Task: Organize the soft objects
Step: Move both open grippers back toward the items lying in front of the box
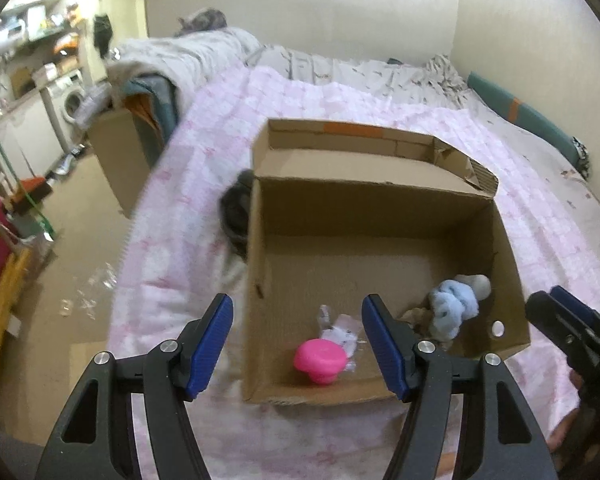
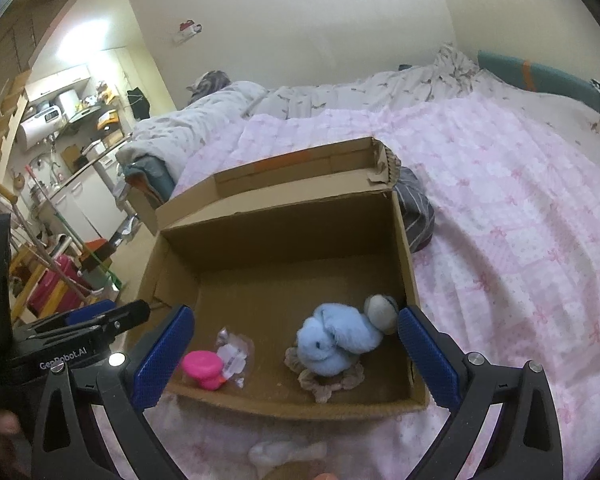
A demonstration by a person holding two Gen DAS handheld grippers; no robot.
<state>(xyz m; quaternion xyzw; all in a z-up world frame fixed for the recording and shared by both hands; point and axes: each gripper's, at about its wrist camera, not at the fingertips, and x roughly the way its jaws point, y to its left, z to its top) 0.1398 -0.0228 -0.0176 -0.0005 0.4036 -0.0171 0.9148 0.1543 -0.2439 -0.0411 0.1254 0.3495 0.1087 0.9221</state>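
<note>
Nearest the lens, the left gripper (image 1: 296, 344) hangs with its jaws spread and nothing between them, above the near wall of the open cardboard box (image 1: 512, 264) on the pink quilt (image 1: 188, 184). The right gripper (image 2: 296, 356) is likewise spread and empty, framing the box from its own side. Inside lie a pink toy (image 2: 204, 366), a crinkled clear wrapper (image 2: 234, 350), a light blue plush (image 2: 334, 344) resting on a brownish scrunchie (image 2: 332, 382), and a grey rolled piece (image 2: 382, 312) touching the right wall. A dark striped cloth (image 2: 416, 208) sits outside, against the box's far corner, and something pale and soft (image 2: 284, 454) lies on the quilt just before the box. Judging by this, the next pick is one of those strays: approach low, pinch a thick fold rather than a loose edge, and lift clear of the cardboard rim before releasing
</note>
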